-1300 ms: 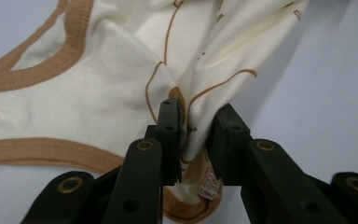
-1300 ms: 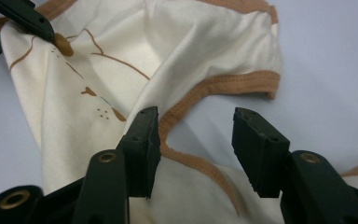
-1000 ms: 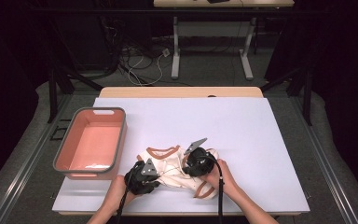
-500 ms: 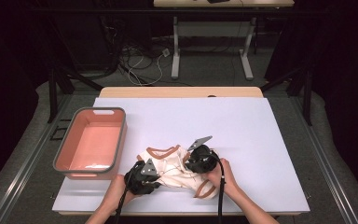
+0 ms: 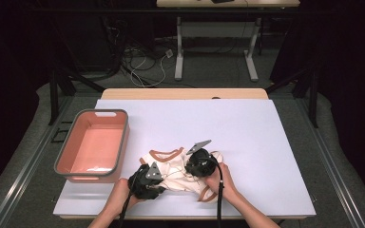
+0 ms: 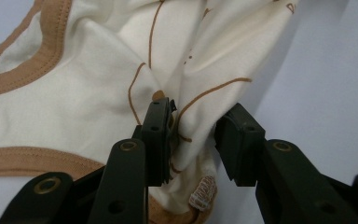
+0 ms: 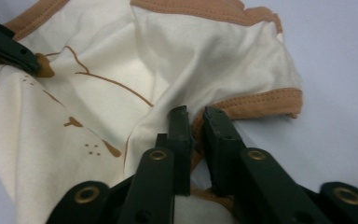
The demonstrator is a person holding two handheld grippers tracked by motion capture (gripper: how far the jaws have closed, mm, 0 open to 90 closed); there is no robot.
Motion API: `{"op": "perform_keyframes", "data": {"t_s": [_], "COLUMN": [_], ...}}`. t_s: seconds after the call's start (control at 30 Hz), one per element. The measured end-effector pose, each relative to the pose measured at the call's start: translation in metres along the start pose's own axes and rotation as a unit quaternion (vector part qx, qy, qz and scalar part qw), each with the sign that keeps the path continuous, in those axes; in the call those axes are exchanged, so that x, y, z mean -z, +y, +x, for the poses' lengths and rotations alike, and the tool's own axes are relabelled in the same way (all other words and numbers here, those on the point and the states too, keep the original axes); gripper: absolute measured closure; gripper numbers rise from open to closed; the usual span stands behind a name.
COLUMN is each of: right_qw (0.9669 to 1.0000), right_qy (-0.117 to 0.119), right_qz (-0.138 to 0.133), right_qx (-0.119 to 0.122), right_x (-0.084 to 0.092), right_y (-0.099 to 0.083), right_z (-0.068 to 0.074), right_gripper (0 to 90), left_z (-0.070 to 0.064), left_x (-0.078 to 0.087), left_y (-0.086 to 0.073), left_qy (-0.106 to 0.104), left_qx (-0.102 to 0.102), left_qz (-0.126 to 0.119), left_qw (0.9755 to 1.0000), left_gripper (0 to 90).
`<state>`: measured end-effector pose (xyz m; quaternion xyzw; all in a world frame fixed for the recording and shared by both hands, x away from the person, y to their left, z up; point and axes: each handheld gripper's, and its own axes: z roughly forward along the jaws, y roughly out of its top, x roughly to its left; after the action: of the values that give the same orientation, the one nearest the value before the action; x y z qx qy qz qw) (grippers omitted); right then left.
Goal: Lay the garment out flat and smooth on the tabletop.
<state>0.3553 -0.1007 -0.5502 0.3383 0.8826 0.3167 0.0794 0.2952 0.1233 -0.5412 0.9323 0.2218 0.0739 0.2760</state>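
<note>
Left gripper (image 6: 193,140): jaws parted and just been opening; bunched fold of the cream cloth between them, left pad against the fabric, right pad standing just off it.
Right gripper (image 7: 196,149): jaws drawn close together, pinching a brown-trimmed edge of the garment; just been closing.
Left gripper from above (image 5: 146,183): low over the near left part of the garment, held in the person's left hand (image 5: 123,194), cable trailing toward the bottom edge.
Right gripper from above (image 5: 197,166): over the garment's right part, held in the right hand (image 5: 221,183), grey three-cornered plate on top.
Small shirt (image 5: 176,171): cream with brown trim and thin brown line drawings, lying crumpled on the white sheet near the table's front edge, between the two grippers; collar opening toward the far side.
Collar (image 6: 32,60): brown band curving at upper left in the left gripper view.
Sleeve cuff (image 7: 265,102): brown hem just beyond the right gripper's tips.
White sheet (image 5: 247,142): covering the tabletop under the shirt.
Pink tub (image 5: 119,142): grey-rimmed, at the sheet's left edge, just left of the shirt, apart from it.
</note>
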Motion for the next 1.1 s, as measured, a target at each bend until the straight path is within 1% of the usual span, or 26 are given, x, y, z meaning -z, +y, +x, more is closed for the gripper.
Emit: {"op": "perform_keyframes", "data": {"t_s": [0.07, 0.13, 0.23, 0.27, 0.33, 0.4, 0.47, 0.53, 0.57, 0.6, 0.7, 0.73, 0.77, 0.83, 0.87, 0.9, 0.93, 1.0, 1.07, 1.1], "right_qw": [1.0000, 0.9997, 0.9991, 0.9991, 0.9993, 0.9990, 0.9984, 0.9978, 0.9976, 0.9972, 0.9948, 0.9939, 0.9930, 0.9914, 0.9899, 0.9888, 0.9883, 0.9880, 0.9885, 0.9898], "right_qy": [-0.004, -0.018, -0.035, -0.037, -0.038, -0.044, -0.056, -0.065, -0.066, -0.070, -0.095, -0.103, -0.110, -0.123, -0.132, -0.139, -0.143, -0.142, -0.136, -0.132], "right_qz": [0.002, 0.007, 0.010, 0.010, 0.005, 0.003, 0.006, 0.009, 0.011, 0.016, 0.026, 0.029, 0.034, 0.040, 0.048, 0.052, 0.054, 0.061, 0.065, 0.053], "right_qx": [0.000, 0.013, 0.018, 0.015, 0.003, 0.005, 0.008, 0.011, 0.017, 0.017, 0.027, 0.025, 0.026, 0.022, 0.021, 0.014, 0.010, -0.001, 0.000, 0.000], "right_x": [0.001, 0.002, 0.004, 0.006, 0.008, 0.011, 0.014, 0.015, 0.015, 0.015, 0.018, 0.019, 0.021, 0.025, 0.028, 0.030, 0.033, 0.038, 0.042, 0.041], "right_y": [0.000, 0.001, 0.000, 0.000, -0.001, -0.001, -0.001, -0.003, -0.003, -0.004, -0.007, -0.008, -0.009, -0.013, -0.014, -0.017, -0.019, -0.023, -0.025, -0.025], "right_z": [0.000, 0.001, -0.001, -0.003, -0.007, -0.009, -0.010, -0.011, -0.012, -0.013, -0.017, -0.019, -0.021, -0.027, -0.030, -0.033, -0.037, -0.041, -0.041, -0.040], "right_gripper": [87.7, 88.4, 88.4, 88.1, 87.3, 87.5, 88.0, 88.4, 88.5, 88.6, 88.9, 88.9, 88.9, 88.9, 88.9, 88.9, 88.9, 88.8, 88.5, 88.4], "left_z": [-0.001, 0.000, 0.000, 0.001, 0.001, 0.000, -0.001, -0.002, -0.002, -0.003, -0.006, -0.007, -0.008, -0.009, -0.009, -0.010, -0.010, -0.010, -0.010, -0.010], "left_x": [0.001, 0.003, 0.005, 0.005, 0.008, 0.010, 0.010, 0.007, 0.006, 0.004, -0.001, -0.003, -0.006, -0.010, -0.012, -0.014, -0.016, -0.018, -0.018, -0.017], "left_y": [0.000, 0.001, 0.001, 0.002, 0.002, 0.003, 0.003, 0.002, 0.002, 0.001, 0.002, 0.002, 0.004, 0.009, 0.011, 0.013, 0.015, 0.016, 0.016, 0.016], "left_qy": [0.001, -0.002, -0.009, -0.013, -0.015, -0.016, -0.013, -0.006, -0.006, -0.005, 0.008, 0.015, 0.022, 0.034, 0.038, 0.037, 0.034, 0.032, 0.028, 0.028], "left_qx": [-0.001, -0.001, -0.002, -0.001, 0.000, -0.005, -0.008, -0.012, -0.013, -0.015, -0.016, -0.015, -0.016, -0.022, -0.024, -0.025, -0.027, -0.029, -0.035, -0.035], "left_qz": [-0.006, -0.012, -0.013, -0.012, -0.015, -0.016, -0.011, -0.002, -0.001, -0.001, -0.009, -0.014, -0.014, -0.022, -0.025, -0.026, -0.027, -0.031, -0.028, -0.026], "left_qw": [1.0000, 0.9999, 0.9999, 0.9998, 0.9998, 0.9997, 0.9998, 0.9999, 0.9999, 0.9999, 0.9998, 0.9997, 0.9995, 0.9989, 0.9987, 0.9986, 0.9987, 0.9986, 0.9986, 0.9987], "left_gripper": [63.9, 61.4, 56.2, 52.9, 47.8, 46.7, 46.9, 50.2, 51.4, 53.5, 60.0, 62.5, 65.7, 69.4, 71.2, 72.9, 74.6, 78.6, 82.8, 83.7]}}
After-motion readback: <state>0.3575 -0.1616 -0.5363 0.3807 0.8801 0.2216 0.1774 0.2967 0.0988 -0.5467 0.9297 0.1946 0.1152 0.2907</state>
